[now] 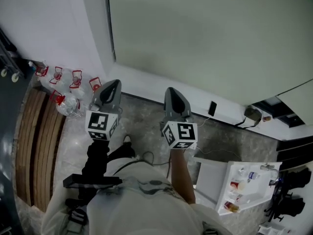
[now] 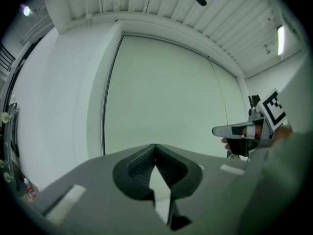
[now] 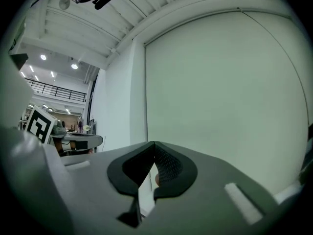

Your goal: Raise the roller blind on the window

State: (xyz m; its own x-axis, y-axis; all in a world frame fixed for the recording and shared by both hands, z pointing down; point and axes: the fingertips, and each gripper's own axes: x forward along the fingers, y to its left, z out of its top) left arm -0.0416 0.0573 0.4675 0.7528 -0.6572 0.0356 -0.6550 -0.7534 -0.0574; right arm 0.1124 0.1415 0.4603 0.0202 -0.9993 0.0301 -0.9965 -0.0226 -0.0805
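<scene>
We log grey marbled floor [image 1: 225, 137] — clear water jugs [image 1: 69, 106], red handles, clustered at wall; slatted wooden bench [image 1: 38, 141] beside them.

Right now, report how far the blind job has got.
Done: nothing that shows. The roller blind hangs down over the whole window in view. In hand: the left gripper and right gripper point toward it, both shut, empty and touching nothing. Left: everything. Find the pull cord, possibly the dark line at the blind's left edge, grip it and raise the blind.
</scene>
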